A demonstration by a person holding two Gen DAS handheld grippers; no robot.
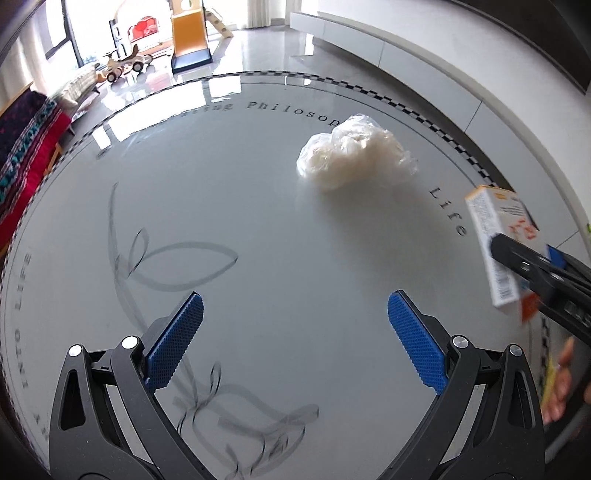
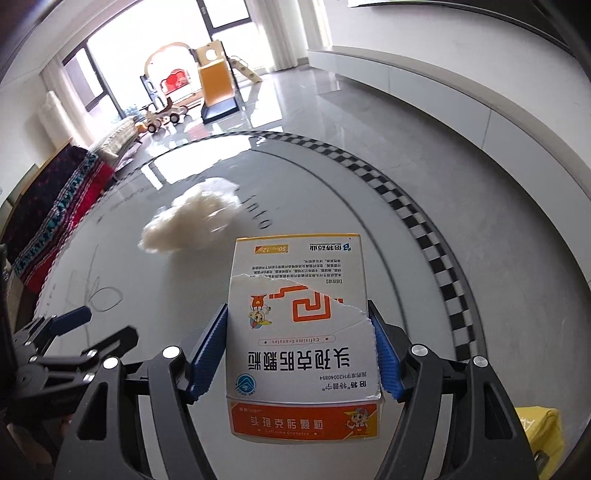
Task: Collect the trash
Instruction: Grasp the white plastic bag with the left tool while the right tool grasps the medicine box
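A torn white and orange medicine box (image 2: pixel 301 332) is clamped between the blue pads of my right gripper (image 2: pixel 299 350), lifted above the round glass table (image 2: pixel 332 206). The same box (image 1: pixel 496 243) shows at the right edge of the left wrist view, held by the right gripper's fingers (image 1: pixel 524 262). A crumpled clear plastic bag (image 1: pixel 354 153) lies on the table ahead and right of my left gripper (image 1: pixel 295 332), which hangs open with nothing between its pads. From the right wrist the bag (image 2: pixel 192 221) lies beyond the box, to its left.
The glass table (image 1: pixel 258 206) has printed lettering, leaf drawings and a chequered rim. A yellow thing (image 2: pixel 541 430) sits off the table at lower right. A hand (image 1: pixel 557 384) shows at the right edge. Beyond: patterned sofa (image 1: pixel 26 158), toy slide (image 1: pixel 190 35), low white cabinet (image 1: pixel 406 51).
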